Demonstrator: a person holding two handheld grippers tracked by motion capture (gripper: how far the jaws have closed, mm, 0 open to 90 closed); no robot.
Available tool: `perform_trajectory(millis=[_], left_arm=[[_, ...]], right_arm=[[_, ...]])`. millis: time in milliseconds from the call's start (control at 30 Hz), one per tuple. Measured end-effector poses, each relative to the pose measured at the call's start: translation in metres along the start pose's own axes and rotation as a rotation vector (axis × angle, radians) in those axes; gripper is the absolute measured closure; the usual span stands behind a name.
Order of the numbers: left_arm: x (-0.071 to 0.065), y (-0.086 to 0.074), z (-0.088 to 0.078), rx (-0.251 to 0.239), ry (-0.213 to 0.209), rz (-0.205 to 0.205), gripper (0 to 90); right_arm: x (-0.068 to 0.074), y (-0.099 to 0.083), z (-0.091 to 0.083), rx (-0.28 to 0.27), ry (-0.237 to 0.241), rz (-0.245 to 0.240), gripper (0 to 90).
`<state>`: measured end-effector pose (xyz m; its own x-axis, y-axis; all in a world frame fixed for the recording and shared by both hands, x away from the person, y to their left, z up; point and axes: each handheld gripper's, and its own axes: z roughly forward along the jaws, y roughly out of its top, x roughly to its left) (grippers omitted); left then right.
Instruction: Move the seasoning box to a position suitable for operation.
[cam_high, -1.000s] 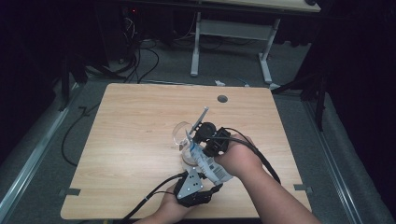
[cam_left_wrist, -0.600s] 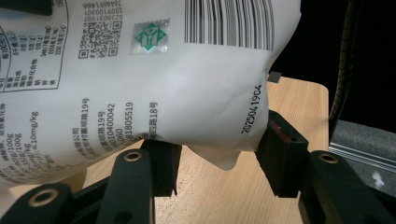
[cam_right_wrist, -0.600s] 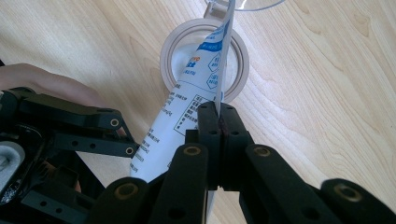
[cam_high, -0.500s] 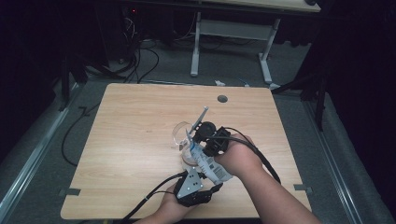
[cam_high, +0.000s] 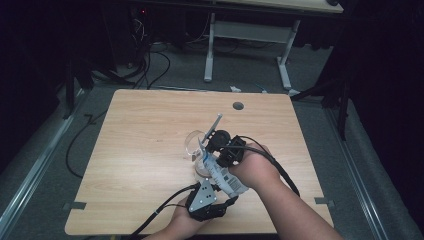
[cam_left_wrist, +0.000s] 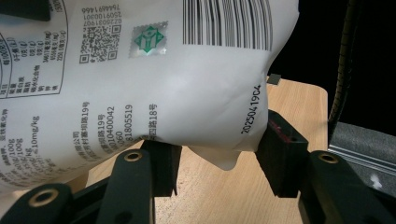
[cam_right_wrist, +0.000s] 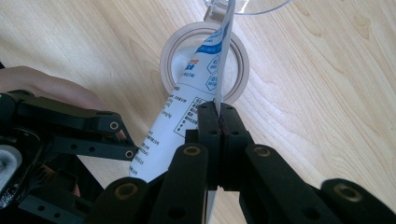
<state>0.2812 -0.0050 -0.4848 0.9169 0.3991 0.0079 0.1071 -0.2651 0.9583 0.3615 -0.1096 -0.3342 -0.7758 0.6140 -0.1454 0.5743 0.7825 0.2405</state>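
A pale wood table (cam_high: 140, 150) with a round cable hole (cam_high: 238, 106) near its far edge stands on grey carpet in a dark room; loose cables (cam_high: 150, 65) trail over the floor at the left, and the white legs of another desk (cam_high: 210, 50) rise beyond. Near the table's front edge, the left gripper (cam_high: 212, 197), topped by a grey three-cornered plate, has its jaws part open around the bottom of a white pouch (cam_left_wrist: 140, 84), which bulges between them; the left gripper view shows one pad touching the pouch's lower corner. Its print includes a barcode, QR codes, a green stamp-like mark, small Chinese text, and the code "20250419C4" along the edge. The pouch slants from the left gripper up towards the table's middle, over a round cream-rimmed container (cam_right_wrist: 205, 60), with a clear glass (cam_high: 194, 142) just beyond it. To the right, the right gripper (cam_high: 220, 142) is clamped tight on the pouch's thin side seam; in the right gripper view the seam runs upward from between the pressed pads, with blue printing on the pouch beside it.
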Motion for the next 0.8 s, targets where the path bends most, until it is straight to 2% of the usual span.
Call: perform_trajectory(millis=[200, 467, 800], left_arm=[[0.0000, -0.0002, 0.0002, 0.001, 0.002, 0.003, 53.5], [0.0007, -0.0005, 0.0004, 0.002, 0.003, 0.003, 53.6], [0.0010, -0.0006, 0.0003, 0.001, 0.005, 0.001, 53.6]], right_arm=[[-0.0005, -0.0001, 0.0004, -0.001, 0.008, 0.003, 89.7], [-0.0011, -0.0001, 0.0009, -0.008, 0.014, 0.037, 89.3], [0.0013, 0.0003, 0.0015, -0.014, -0.006, 0.046, 89.4]])
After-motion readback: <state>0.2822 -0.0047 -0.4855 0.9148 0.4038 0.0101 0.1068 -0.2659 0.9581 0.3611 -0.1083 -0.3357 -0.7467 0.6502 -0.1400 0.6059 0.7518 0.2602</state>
